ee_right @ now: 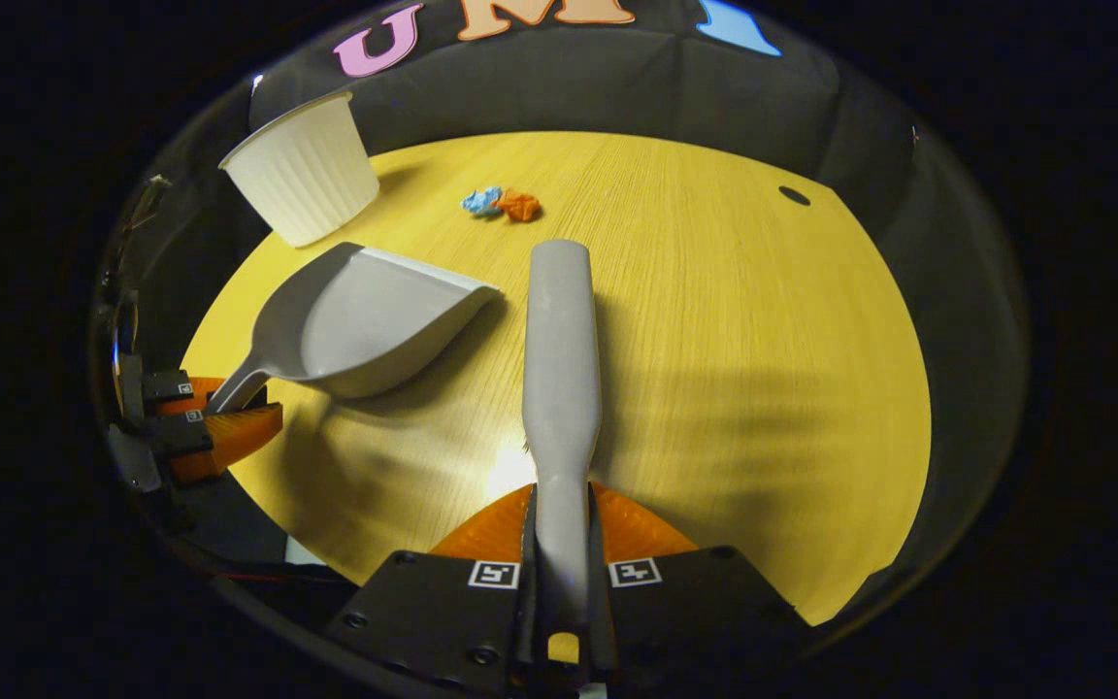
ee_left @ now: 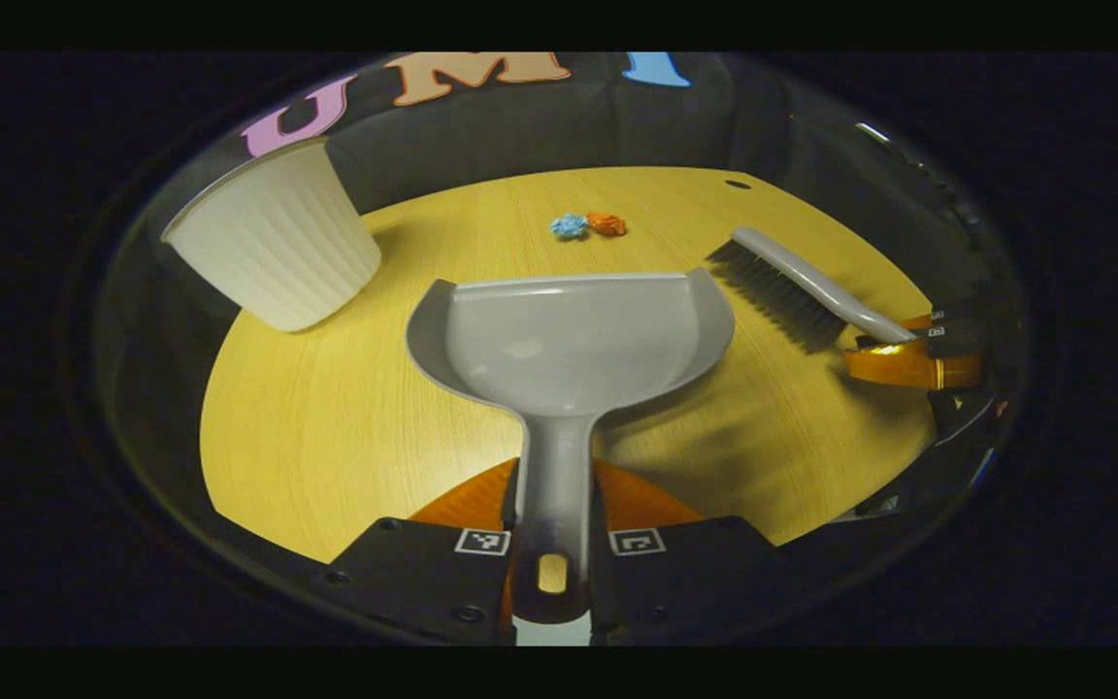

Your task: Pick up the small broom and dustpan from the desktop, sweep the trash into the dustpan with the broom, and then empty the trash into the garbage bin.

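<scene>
Since both tools are already gripped, the sweep looks ready to begin: the left tongs [ee_left: 553, 524] clamp the dustpan [ee_left: 569, 340] by its handle, its open mouth facing the trash [ee_left: 588, 225], two crumpled scraps, blue and orange, farther out on the bench [ee_left: 326, 437]. The right tongs [ee_right: 562, 544] pinch the broom [ee_right: 561, 349] handle, held level and pointing forward, bristles down, just right of the pan. Left of the scraps stands the garbage bin [ee_left: 273, 243], a white ribbed tub
</scene>
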Available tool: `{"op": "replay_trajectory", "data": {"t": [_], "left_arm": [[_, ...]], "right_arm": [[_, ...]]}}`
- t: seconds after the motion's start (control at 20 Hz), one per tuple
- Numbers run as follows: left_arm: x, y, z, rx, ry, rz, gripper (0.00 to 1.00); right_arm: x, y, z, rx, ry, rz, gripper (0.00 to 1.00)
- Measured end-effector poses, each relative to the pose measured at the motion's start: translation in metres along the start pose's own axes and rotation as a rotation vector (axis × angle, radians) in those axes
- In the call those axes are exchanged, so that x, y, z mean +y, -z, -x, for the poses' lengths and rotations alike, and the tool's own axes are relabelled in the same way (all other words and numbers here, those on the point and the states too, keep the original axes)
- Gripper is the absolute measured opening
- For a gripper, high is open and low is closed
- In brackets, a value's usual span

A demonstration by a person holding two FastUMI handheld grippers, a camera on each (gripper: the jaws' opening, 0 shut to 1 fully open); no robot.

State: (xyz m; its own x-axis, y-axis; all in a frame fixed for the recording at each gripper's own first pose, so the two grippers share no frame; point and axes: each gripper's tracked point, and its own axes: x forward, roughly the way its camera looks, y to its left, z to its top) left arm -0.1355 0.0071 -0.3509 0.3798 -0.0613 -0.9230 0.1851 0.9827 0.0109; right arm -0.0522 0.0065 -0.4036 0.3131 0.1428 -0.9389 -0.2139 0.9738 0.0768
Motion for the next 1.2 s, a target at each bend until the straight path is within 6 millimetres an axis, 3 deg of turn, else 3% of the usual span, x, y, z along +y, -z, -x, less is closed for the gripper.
{"op": "replay_trajectory", "data": {"t": [0.25, 0.45, 0.7, 0.85, 1.0, 1.2], "left_arm": [[0.0, -0.034, -0.015, -0.026, 0.023, -0.033, 0.23], [-0.002, -0.034, -0.03, -0.004, 0.043, -0.061, 0.23], [-0.005, -0.028, -0.041, 0.019, 0.075, -0.091, 0.22], [-0.006, -0.025, -0.044, 0.031, 0.092, -0.092, 0.23], [-0.003, -0.026, -0.044, 0.031, 0.112, -0.12, 0.23], [-0.004, -0.03, -0.055, 0.051, 0.124, -0.142, 0.23]], "right_arm": [[-0.021, -0.062, -0.011, -0.069, 0.031, 0.021, 0.18], [-0.044, -0.121, -0.03, -0.102, 0.064, 0.074, 0.18], [-0.037, -0.171, -0.071, -0.072, 0.043, 0.177, 0.17], [-0.023, -0.191, -0.094, -0.05, 0.024, 0.298, 0.17], [-0.012, -0.195, -0.117, 0.014, -0.014, 0.396, 0.17], [0.006, -0.191, -0.116, 0.104, -0.124, 0.56, 0.17]]}}
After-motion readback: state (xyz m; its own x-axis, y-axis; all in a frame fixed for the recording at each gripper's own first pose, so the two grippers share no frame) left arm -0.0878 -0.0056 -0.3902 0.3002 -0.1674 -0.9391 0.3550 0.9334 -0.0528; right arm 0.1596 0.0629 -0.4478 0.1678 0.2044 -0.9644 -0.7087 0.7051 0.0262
